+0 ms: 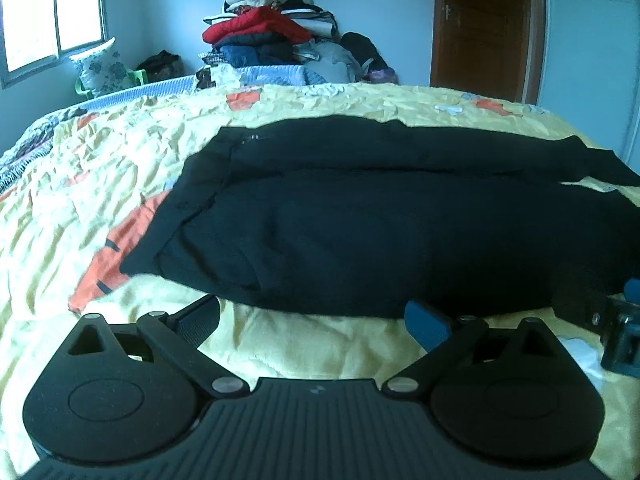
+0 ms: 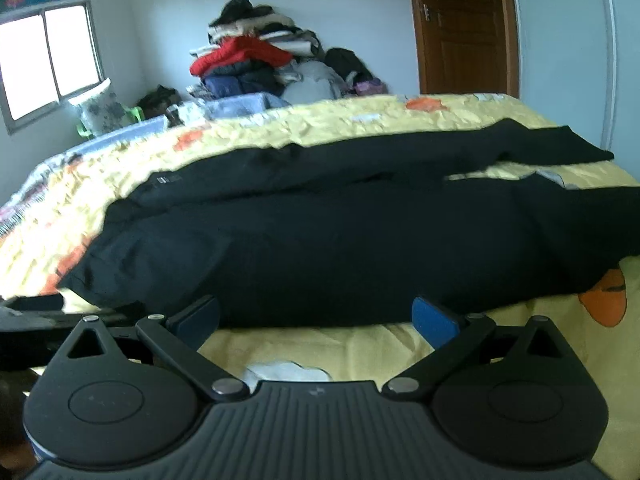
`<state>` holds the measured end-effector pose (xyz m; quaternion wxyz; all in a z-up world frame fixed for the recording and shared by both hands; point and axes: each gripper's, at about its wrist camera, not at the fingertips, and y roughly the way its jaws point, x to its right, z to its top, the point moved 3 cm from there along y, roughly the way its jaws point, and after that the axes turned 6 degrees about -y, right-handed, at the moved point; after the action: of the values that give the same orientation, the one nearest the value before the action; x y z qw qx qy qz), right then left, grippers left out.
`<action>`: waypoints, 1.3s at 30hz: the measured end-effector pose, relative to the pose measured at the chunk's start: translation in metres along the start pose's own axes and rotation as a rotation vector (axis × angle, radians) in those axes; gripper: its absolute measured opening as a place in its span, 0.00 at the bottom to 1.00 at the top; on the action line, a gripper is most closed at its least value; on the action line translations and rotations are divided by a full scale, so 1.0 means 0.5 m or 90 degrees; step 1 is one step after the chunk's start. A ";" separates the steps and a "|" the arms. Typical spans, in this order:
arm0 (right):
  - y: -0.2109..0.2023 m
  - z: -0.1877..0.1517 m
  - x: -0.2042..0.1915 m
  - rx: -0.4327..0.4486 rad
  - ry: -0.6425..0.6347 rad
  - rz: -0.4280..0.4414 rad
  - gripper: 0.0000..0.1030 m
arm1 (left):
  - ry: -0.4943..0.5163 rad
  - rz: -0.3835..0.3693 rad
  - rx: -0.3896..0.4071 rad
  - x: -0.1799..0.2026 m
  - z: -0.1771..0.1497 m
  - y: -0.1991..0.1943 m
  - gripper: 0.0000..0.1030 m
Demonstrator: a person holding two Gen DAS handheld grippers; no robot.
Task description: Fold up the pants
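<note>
Clothes pile [image 1: 272, 32] behind pants [image 1: 360, 220] on bed [image 1: 100, 160].

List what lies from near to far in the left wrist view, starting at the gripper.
left gripper → black pants → yellow bedspread → pile of clothes → back wall

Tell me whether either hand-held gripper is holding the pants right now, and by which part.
Nothing is held. The left hand-held gripper and right hand-held gripper are both open, just short of the near edge of the black pants.
</note>
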<state>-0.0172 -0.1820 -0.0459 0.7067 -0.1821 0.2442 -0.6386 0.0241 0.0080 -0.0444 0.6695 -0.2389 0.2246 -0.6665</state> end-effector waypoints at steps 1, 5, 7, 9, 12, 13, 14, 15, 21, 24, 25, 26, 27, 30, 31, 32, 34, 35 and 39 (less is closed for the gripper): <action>0.009 -0.008 0.003 -0.006 -0.004 -0.006 1.00 | 0.000 0.001 -0.002 -0.002 -0.005 0.008 0.98; 0.030 -0.036 0.014 -0.013 -0.014 -0.020 1.00 | 0.008 0.005 0.003 -0.006 -0.023 0.026 0.98; 0.029 -0.035 0.014 -0.009 -0.015 -0.017 1.00 | 0.010 0.003 0.007 -0.004 -0.027 0.030 0.98; 0.031 -0.037 0.014 -0.013 -0.017 -0.018 1.00 | 0.011 0.002 0.008 -0.003 -0.031 0.032 0.99; 0.034 -0.037 0.014 -0.016 -0.020 -0.021 1.00 | 0.016 0.006 0.012 0.000 -0.033 0.035 1.00; 0.035 -0.037 0.014 -0.017 -0.022 -0.022 1.00 | 0.017 0.006 0.013 0.000 -0.034 0.036 1.00; 0.036 -0.037 0.014 -0.018 -0.024 -0.024 1.00 | 0.017 0.006 0.014 0.001 -0.034 0.036 1.00; 0.036 -0.037 0.013 -0.019 -0.027 -0.026 1.00 | 0.018 0.006 0.015 0.000 -0.036 0.036 1.00; 0.043 -0.038 0.002 -0.027 -0.046 -0.041 1.00 | 0.007 -0.002 0.010 -0.004 -0.037 0.039 1.00; 0.045 -0.039 0.000 -0.029 -0.048 -0.046 1.00 | -0.003 -0.006 0.006 -0.007 -0.039 0.041 1.00; 0.045 -0.039 0.000 -0.030 -0.050 -0.048 1.00 | -0.004 -0.008 0.005 -0.008 -0.039 0.041 1.00; 0.045 -0.040 -0.002 -0.031 -0.052 -0.049 1.00 | -0.006 -0.009 0.005 -0.008 -0.039 0.042 1.00; 0.045 -0.040 -0.003 -0.032 -0.054 -0.051 1.00 | -0.007 -0.009 0.004 -0.009 -0.039 0.042 1.00; 0.045 -0.041 -0.004 -0.033 -0.058 -0.054 1.00 | -0.010 -0.011 0.003 -0.011 -0.041 0.042 1.00; 0.045 -0.042 -0.003 -0.033 -0.058 -0.054 1.00 | -0.011 -0.012 0.003 -0.013 -0.042 0.041 1.00; 0.045 -0.042 -0.002 -0.033 -0.058 -0.054 1.00 | -0.013 -0.012 0.003 -0.014 -0.042 0.041 1.00; 0.045 -0.042 -0.002 -0.034 -0.058 -0.054 1.00 | -0.014 -0.013 0.002 -0.014 -0.042 0.041 1.00; 0.045 -0.042 -0.002 -0.034 -0.058 -0.055 1.00 | -0.014 -0.013 0.002 -0.013 -0.042 0.041 1.00; 0.045 -0.042 -0.003 -0.033 -0.058 -0.055 1.00 | -0.013 -0.013 0.003 -0.013 -0.042 0.041 1.00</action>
<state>-0.0111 -0.1769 -0.0757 0.6840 -0.2397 0.2205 -0.6528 0.0272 0.0141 -0.0737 0.6657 -0.2468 0.2139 -0.6710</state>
